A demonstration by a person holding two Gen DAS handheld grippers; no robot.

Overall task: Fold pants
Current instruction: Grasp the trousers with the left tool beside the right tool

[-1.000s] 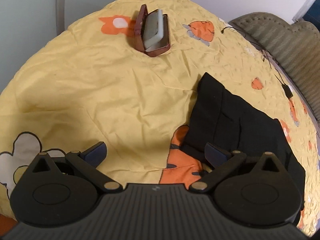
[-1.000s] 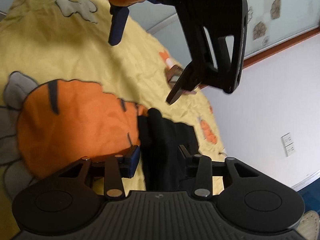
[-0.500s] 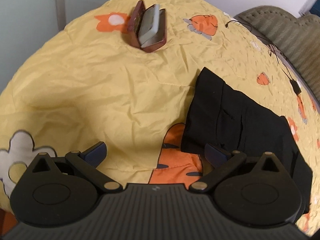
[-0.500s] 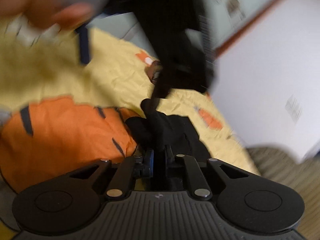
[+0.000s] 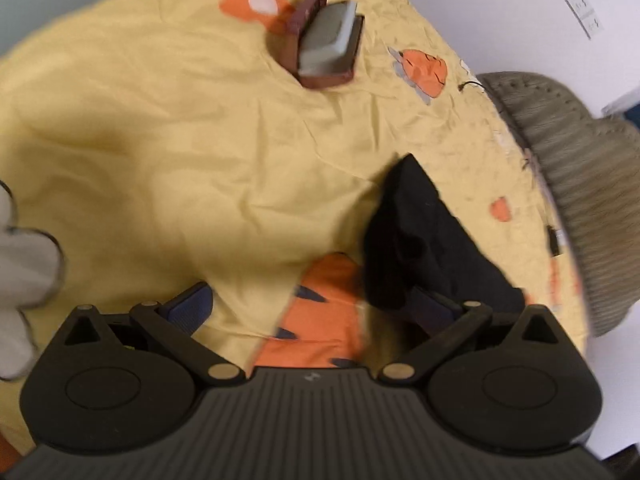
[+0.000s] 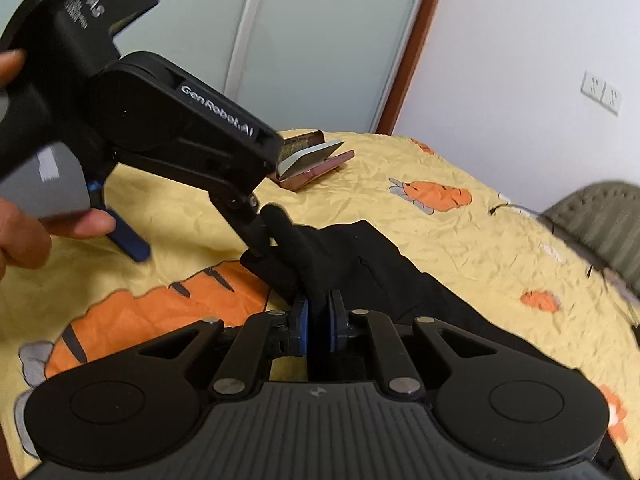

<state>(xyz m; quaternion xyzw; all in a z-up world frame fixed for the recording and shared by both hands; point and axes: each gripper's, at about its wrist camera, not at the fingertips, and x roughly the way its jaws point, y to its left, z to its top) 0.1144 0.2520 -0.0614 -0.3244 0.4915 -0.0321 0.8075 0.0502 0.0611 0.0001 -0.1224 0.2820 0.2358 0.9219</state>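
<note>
The black pants (image 5: 424, 248) lie folded on a yellow bedsheet with orange carrot prints (image 5: 180, 152). My left gripper (image 5: 308, 304) is open, its right finger (image 5: 430, 306) touching the near corner of the pants, its left finger over bare sheet. In the right wrist view my right gripper (image 6: 318, 322) is shut on a raised fold of the pants (image 6: 360, 276), lifting it off the sheet. The left gripper (image 6: 192, 236) shows there too, one finger at the pants' corner.
An open brown case with a grey block (image 5: 326, 40) sits at the far side of the bed and also shows in the right wrist view (image 6: 310, 158). A grey ribbed chair (image 5: 572, 152) stands at the right, next to a white wall with sockets (image 6: 600, 90).
My right gripper closed on the pants edge and raised it. The near corner of the pants has bunched up. My left gripper stayed open and shifted toward that corner.
</note>
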